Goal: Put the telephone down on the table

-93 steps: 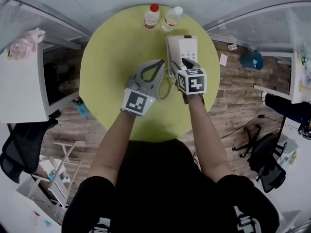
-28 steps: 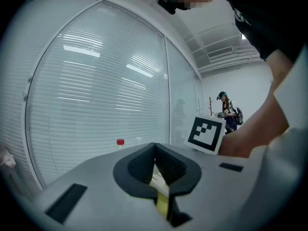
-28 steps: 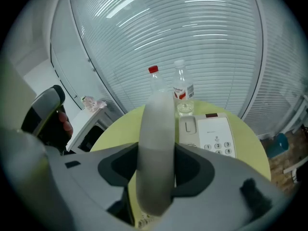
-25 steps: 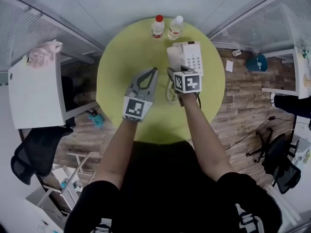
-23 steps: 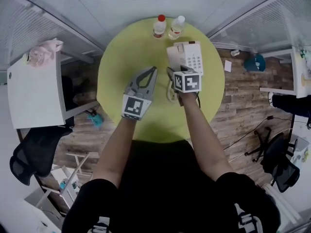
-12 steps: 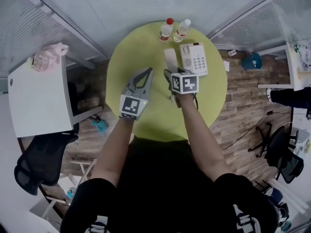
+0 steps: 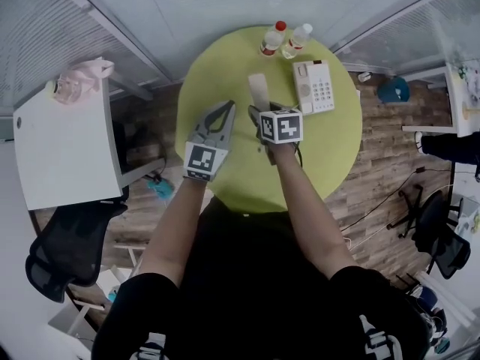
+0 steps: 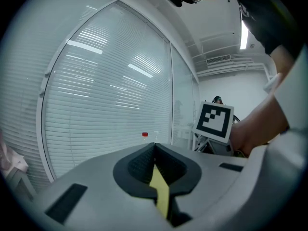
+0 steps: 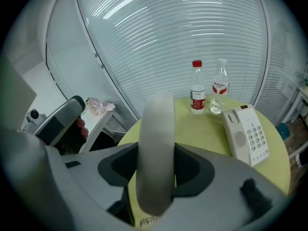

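Handset [image 9: 155, 129] looks hard, smooth, light; right gripper [image 9: 155, 170] squeezes its sides, most poking out ahead. Left gripper [image 8: 154, 150] is pinched together, empty.

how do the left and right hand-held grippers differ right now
The left hand-held gripper has its jaws together with nothing between them; the right hand-held gripper is closed on the telephone handset. The right one sits nearer the phone base than the left. Both are over the round yellow-green table.
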`<action>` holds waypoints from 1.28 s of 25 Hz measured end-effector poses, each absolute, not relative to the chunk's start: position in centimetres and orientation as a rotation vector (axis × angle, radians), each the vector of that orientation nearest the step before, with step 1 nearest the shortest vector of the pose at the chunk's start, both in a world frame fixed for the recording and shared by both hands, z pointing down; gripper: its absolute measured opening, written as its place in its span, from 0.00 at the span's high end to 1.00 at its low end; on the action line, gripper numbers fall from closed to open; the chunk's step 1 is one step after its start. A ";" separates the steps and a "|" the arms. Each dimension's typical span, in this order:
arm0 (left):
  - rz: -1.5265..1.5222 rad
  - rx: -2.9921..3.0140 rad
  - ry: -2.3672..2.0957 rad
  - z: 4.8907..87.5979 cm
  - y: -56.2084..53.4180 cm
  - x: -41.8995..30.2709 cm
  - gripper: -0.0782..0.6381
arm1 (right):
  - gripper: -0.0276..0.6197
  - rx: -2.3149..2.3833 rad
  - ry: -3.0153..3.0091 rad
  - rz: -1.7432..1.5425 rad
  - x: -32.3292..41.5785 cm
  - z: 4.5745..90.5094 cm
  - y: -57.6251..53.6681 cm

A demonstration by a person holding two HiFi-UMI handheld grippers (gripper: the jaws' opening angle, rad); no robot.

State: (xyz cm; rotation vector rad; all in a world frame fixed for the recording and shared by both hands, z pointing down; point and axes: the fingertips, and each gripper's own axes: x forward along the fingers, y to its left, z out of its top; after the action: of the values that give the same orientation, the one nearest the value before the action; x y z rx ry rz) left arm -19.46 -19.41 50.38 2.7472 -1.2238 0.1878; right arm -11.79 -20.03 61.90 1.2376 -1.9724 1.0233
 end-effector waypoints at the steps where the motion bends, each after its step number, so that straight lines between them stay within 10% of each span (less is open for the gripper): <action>1: 0.190 2.740 -1.224 50.8 -19.3 -20.0 0.87 | 0.63 1.231 -1.971 1.025 -12.4 62.2 -19.9; 32: 0.245 2.458 -1.334 61.8 -18.5 -30.3 0.87 | 0.63 0.980 -1.842 1.056 -23.6 76.2 -17.4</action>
State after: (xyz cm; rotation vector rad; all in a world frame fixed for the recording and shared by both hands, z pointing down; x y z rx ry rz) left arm -30.26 -18.51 61.80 2.4580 -1.3339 0.2453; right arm -23.65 -17.43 76.20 0.9799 -1.8416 1.0561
